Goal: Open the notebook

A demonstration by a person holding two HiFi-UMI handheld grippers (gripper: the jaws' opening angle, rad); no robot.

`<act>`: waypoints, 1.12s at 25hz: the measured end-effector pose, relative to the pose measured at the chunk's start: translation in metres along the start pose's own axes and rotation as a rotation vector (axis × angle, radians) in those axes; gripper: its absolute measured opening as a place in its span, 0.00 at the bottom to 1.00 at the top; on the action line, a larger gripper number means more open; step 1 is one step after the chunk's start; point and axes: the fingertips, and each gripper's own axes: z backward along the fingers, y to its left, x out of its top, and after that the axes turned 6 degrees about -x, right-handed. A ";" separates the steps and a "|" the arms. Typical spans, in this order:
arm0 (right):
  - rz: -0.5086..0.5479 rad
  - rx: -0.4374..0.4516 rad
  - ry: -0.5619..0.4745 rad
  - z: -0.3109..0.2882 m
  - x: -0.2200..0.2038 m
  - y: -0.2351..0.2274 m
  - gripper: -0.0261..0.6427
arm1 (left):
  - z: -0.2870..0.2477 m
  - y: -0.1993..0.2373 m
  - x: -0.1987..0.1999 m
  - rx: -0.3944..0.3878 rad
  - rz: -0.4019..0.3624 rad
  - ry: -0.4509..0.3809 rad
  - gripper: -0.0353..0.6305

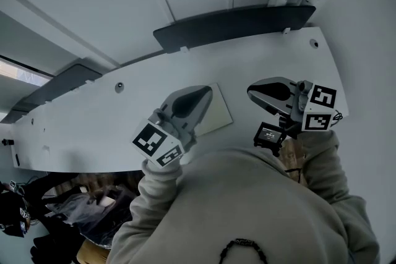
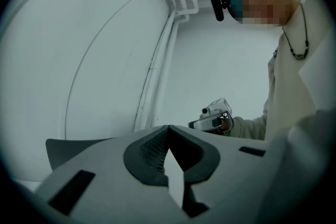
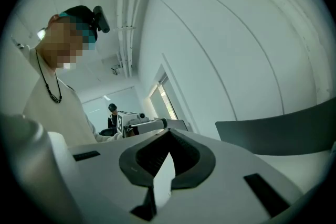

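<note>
Nearest, the sleeves (image 1: 158,188) of a grey sweatshirt are drawn in against the chest, so both tools are parked close to the body and clear of the work surface. The left gripper (image 1: 204,94) is held level and well above the table. In the left gripper view its tips are seen pressed together, light shows only through the V-shaped relief below them, and nothing is clamped. The right gripper (image 1: 252,91) is carried the same way at like height, its jaws likewise closed tip to tip on nothing. Each tool is caught in the other's view (right gripper (image 2: 212,118), left gripper (image 3: 137,122)), so they are angled inward across the chest. This is judged a neutral carry pose, not a working one: no grip, no contact, nothing lined up with an edge. Beyond them, the notebook (image 1: 218,113) lies flat on the white table (image 1: 93,127), mid-surface and within reach of either hand, apart from both tools. Its near corner is masked by the left gripper in the head view. Only one pale rectangle is shown, and no spine or two-page spread can be made out. That fits a shut pale cover as well as opened pages partly hidden, so the notebook's state is left unsettled. Farthest, a dark curved panel (image 1: 235,25) is seen along the table's far edge, with bare wall behind.
</note>
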 end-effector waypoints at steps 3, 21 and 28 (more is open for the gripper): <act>0.026 0.003 -0.003 -0.006 0.004 0.008 0.07 | 0.005 -0.004 0.003 -0.008 -0.015 -0.003 0.05; 0.035 0.003 -0.010 -0.014 0.002 0.018 0.07 | 0.018 -0.009 -0.003 -0.006 0.001 0.003 0.05; 0.039 -0.009 -0.015 -0.014 0.003 0.017 0.07 | 0.019 -0.007 -0.002 0.001 -0.019 0.009 0.05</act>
